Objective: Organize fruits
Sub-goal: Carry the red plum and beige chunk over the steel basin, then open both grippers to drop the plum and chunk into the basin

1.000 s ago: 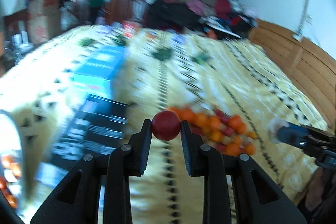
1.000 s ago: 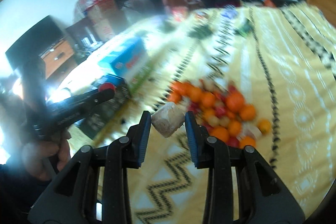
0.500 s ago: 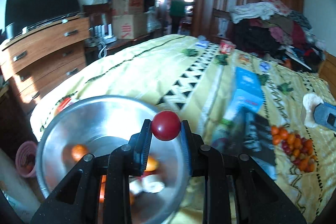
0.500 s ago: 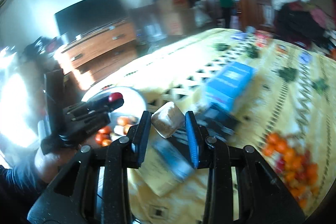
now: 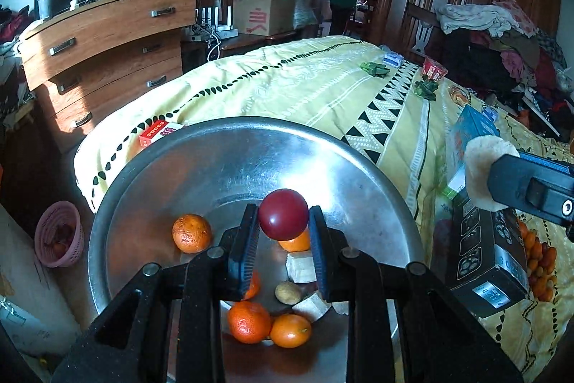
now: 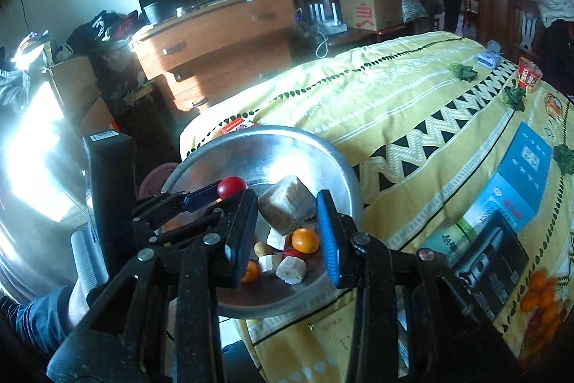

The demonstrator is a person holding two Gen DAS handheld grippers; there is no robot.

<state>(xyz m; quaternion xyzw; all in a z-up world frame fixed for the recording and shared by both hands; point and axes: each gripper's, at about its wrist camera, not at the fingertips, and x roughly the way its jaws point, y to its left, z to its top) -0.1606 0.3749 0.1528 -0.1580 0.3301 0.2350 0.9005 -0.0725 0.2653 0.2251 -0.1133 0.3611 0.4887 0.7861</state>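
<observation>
Both grippers swung over the metal bowl point(image 5: 118, 189), left gripper point(image 5: 283, 232) clamping a red fruit point(image 5: 283, 218), right gripper point(image 6: 287, 221) a pale chunk point(image 6: 285, 205).

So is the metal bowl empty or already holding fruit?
Holding fruit: the metal bowl has oranges, pale chunks and a small brown fruit inside.

wrist views, close above shared bowl point(image 5: 118, 203)

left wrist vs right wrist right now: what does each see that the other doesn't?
Left wrist only: the pink basket on the floor, in full, and the clothes pile.
Right wrist only: the person's hand on the left gripper, and the sunlit cardboard box.
Both: the metal bowl with oranges and pale chunks, the red fruit, the pale chunk in the right gripper.
</observation>
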